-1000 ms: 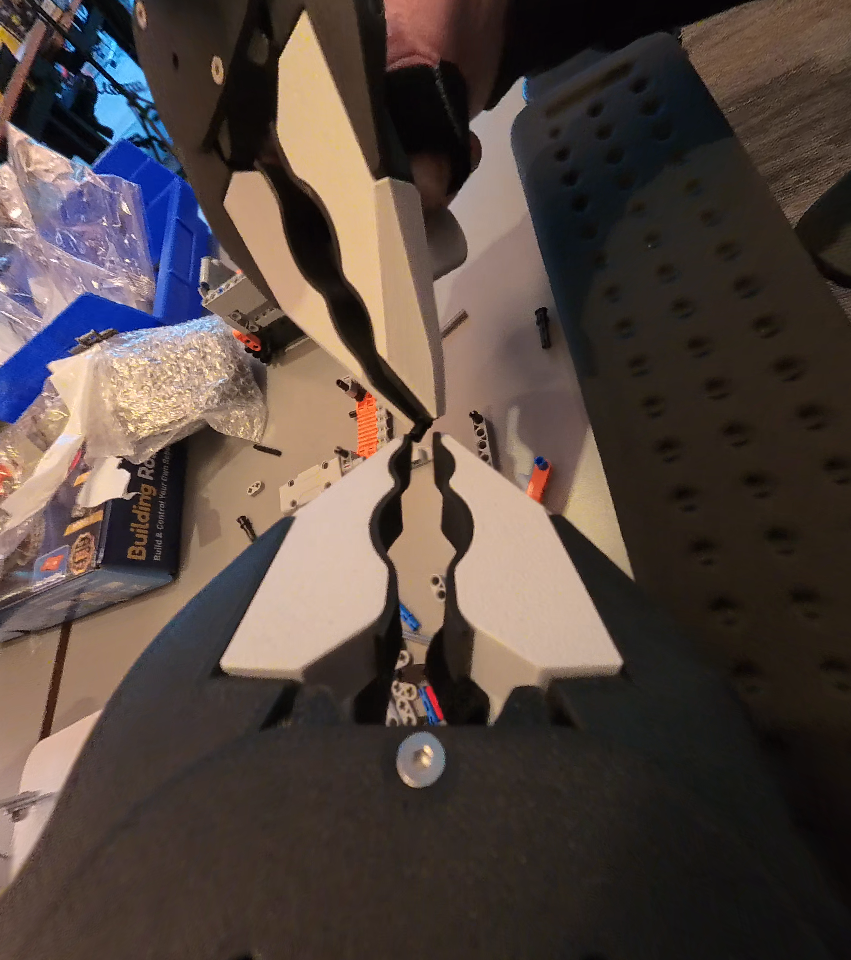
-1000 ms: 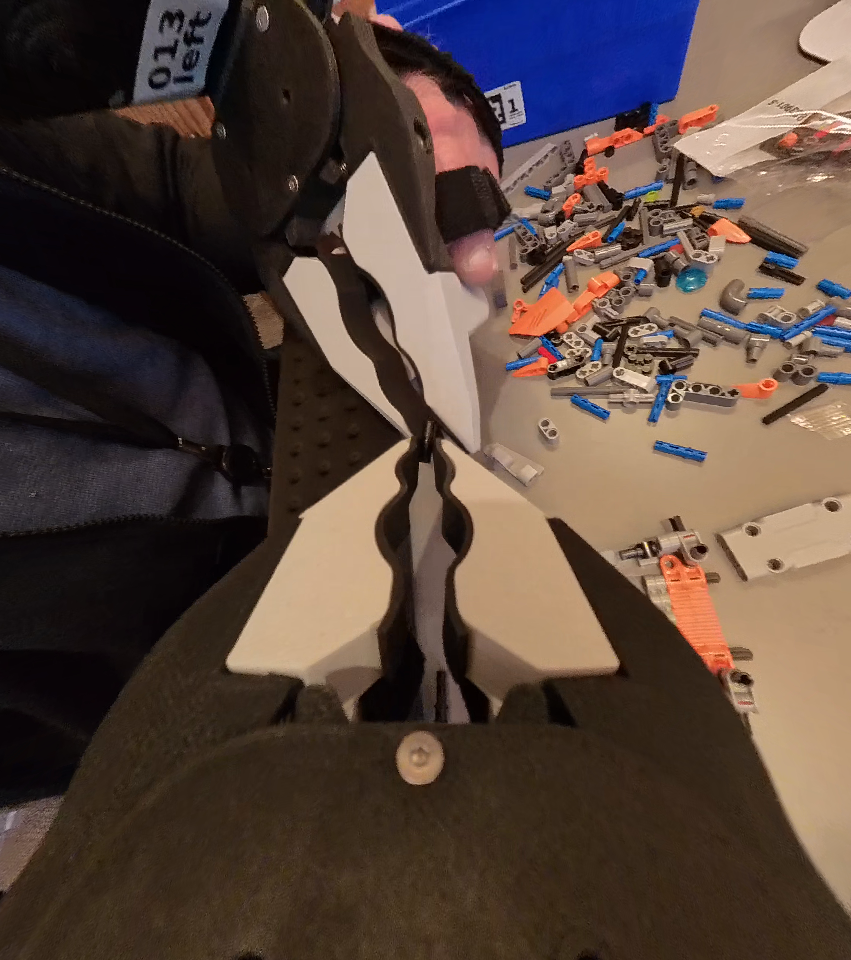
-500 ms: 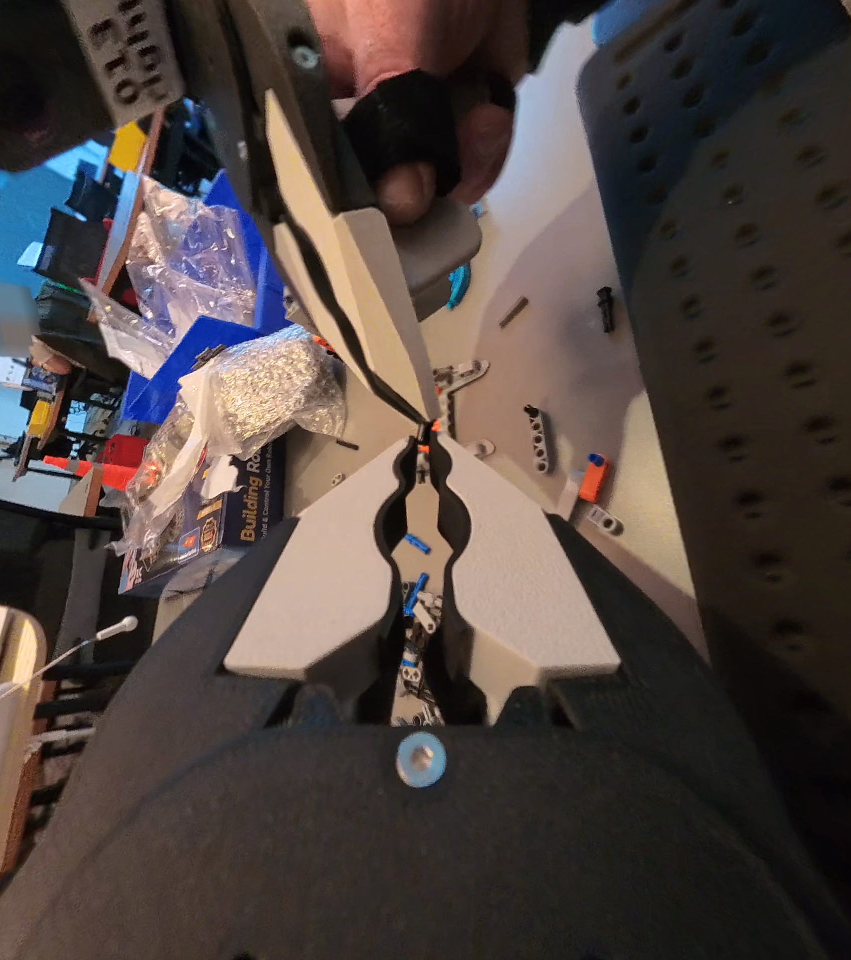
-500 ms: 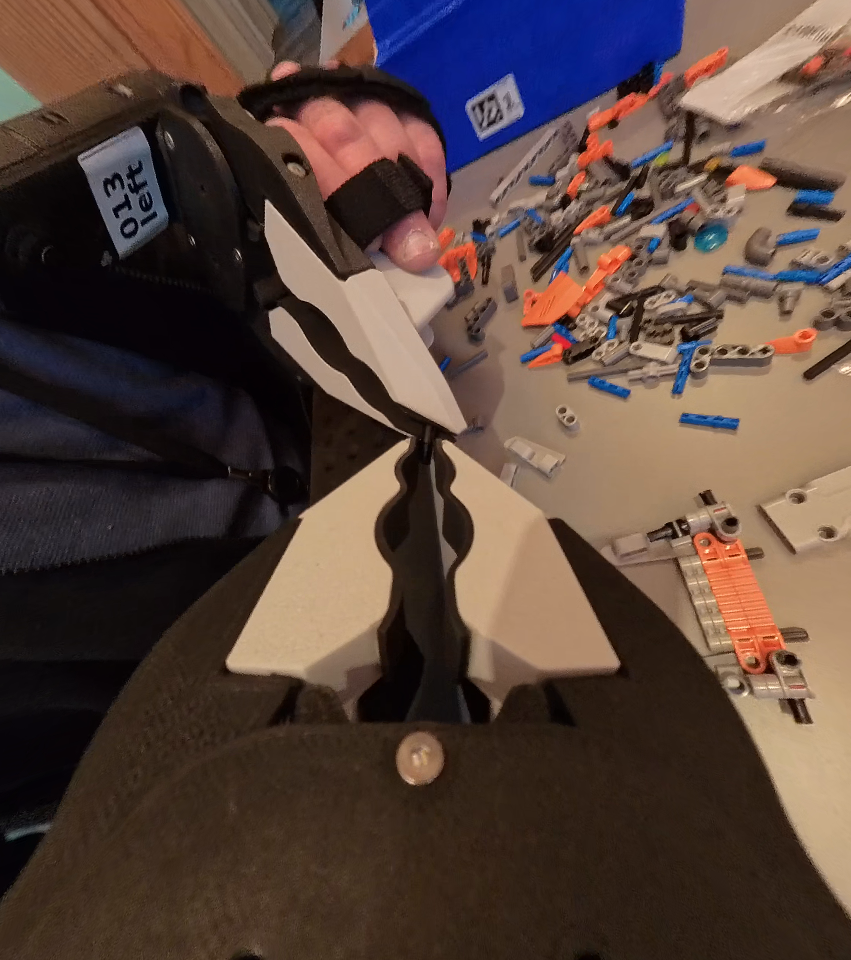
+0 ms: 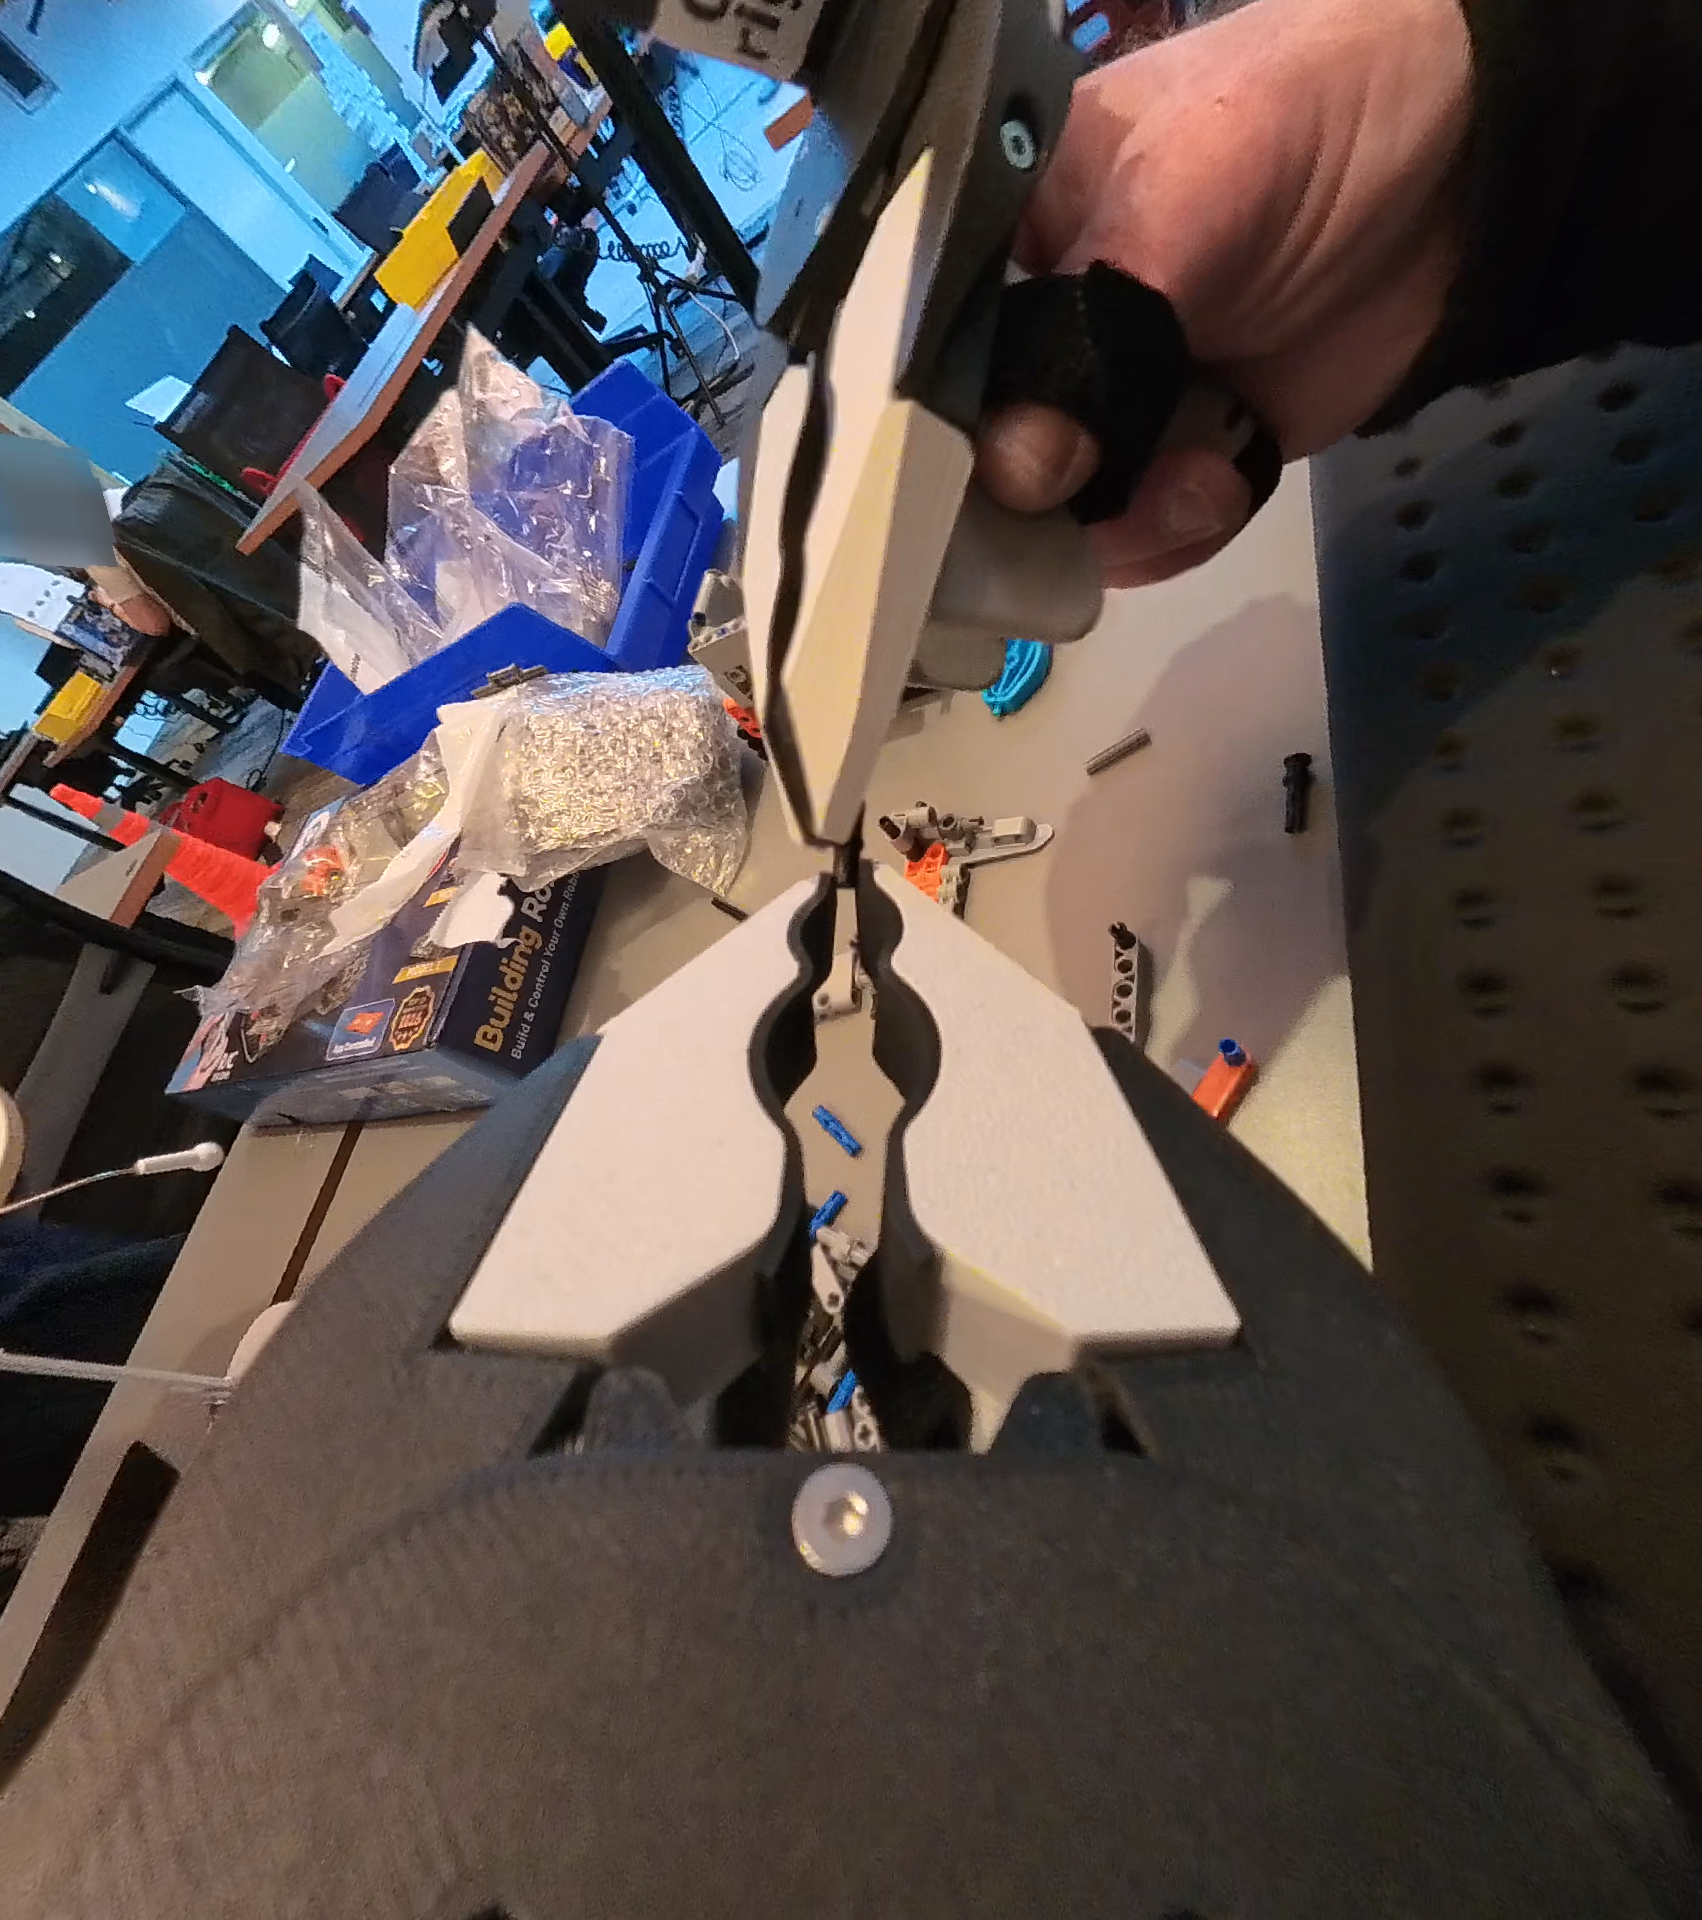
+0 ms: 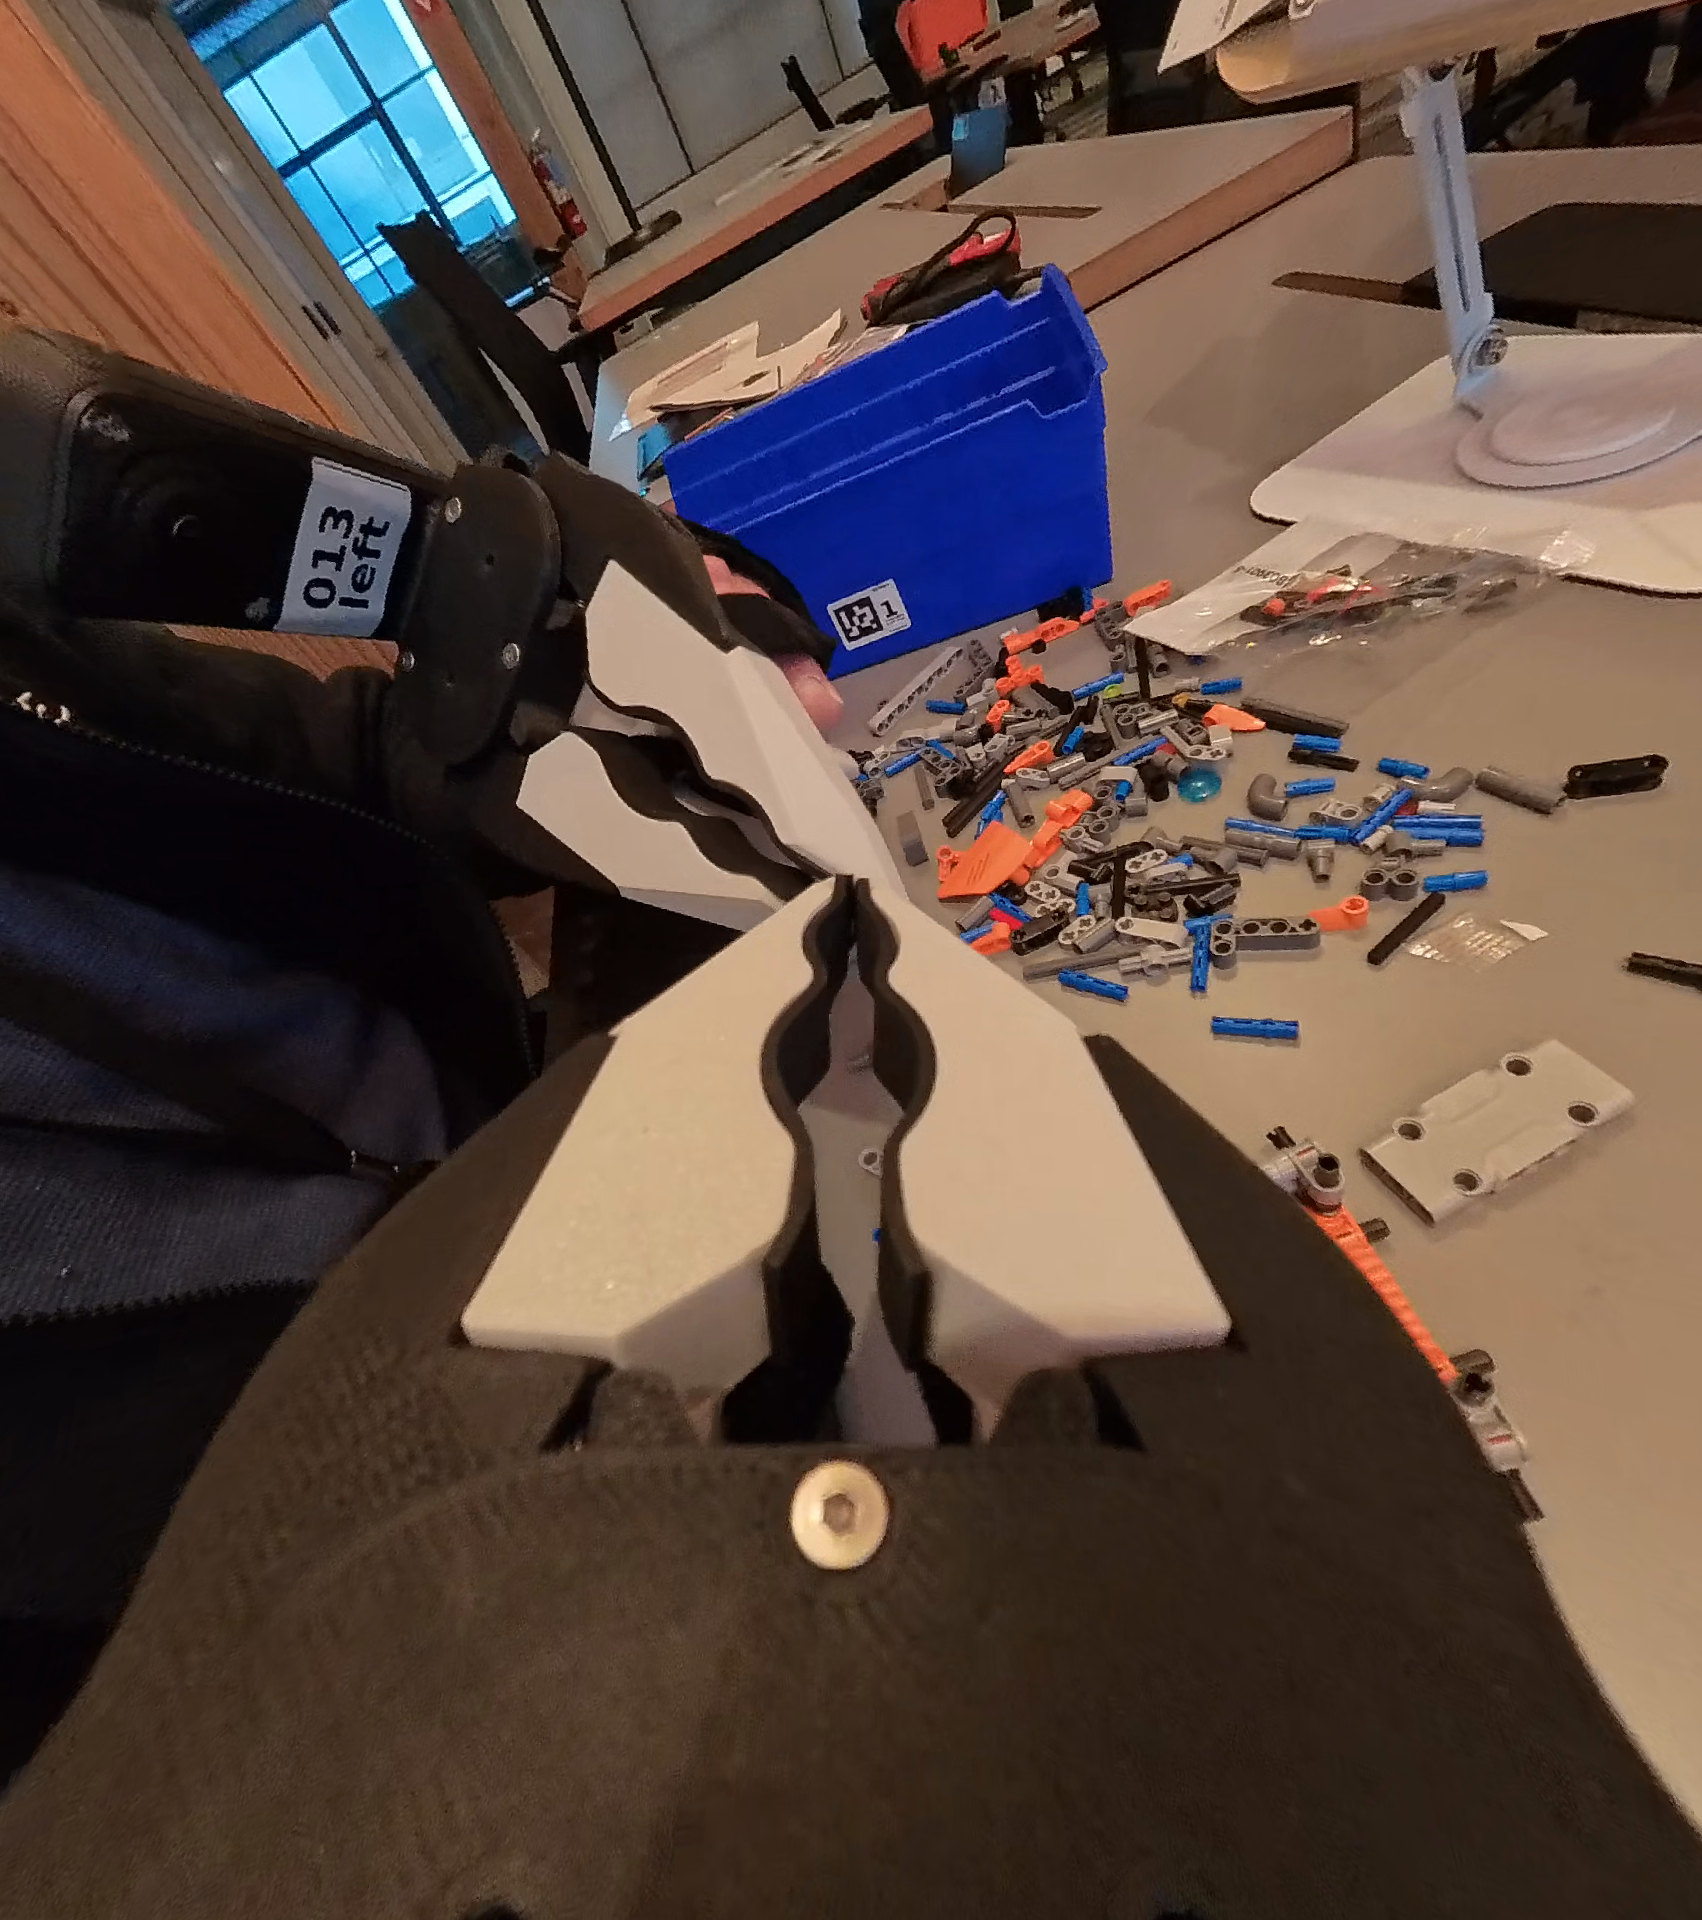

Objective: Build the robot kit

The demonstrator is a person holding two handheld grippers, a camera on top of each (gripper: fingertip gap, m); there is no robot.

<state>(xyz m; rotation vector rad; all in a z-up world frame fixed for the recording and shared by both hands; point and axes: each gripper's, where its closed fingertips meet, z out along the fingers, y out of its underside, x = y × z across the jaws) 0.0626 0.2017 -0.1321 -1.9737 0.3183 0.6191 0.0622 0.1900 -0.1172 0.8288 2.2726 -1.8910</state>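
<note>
Meeting tip to tip above the grey surface (image 6: pixel 1605 727), the left gripper (image 5: pixel 845 881) and the right gripper (image 6: pixel 845 883) both have their fingers drawn in narrow, almost together at the ends. A tiny dark piece (image 5: pixel 843 858) sits pinched right where the two sets of tips converge; it is too small to say what it is, or which gripper truly has hold of it. A person's hand (image 5: pixel 1242 260) with a black strap across the fingers works the right gripper's handle.

Down on the surface, a loose spread of small building pieces (image 6: pixel 1169 831) in blue, orange, grey and black lies toward the middle, just in front of a blue bin (image 6: pixel 909 488). A flat grey plate with holes (image 6: pixel 1496 1127) rests apart from the spread, and an orange-and-grey assembly (image 6: pixel 1387 1288) lies beside the right gripper's body. Toward the far edge stands a white stand base (image 6: pixel 1574 436), with a clear bag of parts (image 6: pixel 1346 592) just before it. In the left wrist view, crumpled plastic bags (image 5: pixel 598 758) sit on a dark printed box (image 5: pixel 390 1029) beside more blue bins (image 5: pixel 473 675). A perforated dark chair back (image 5: pixel 1605 935) fills the right side.
</note>
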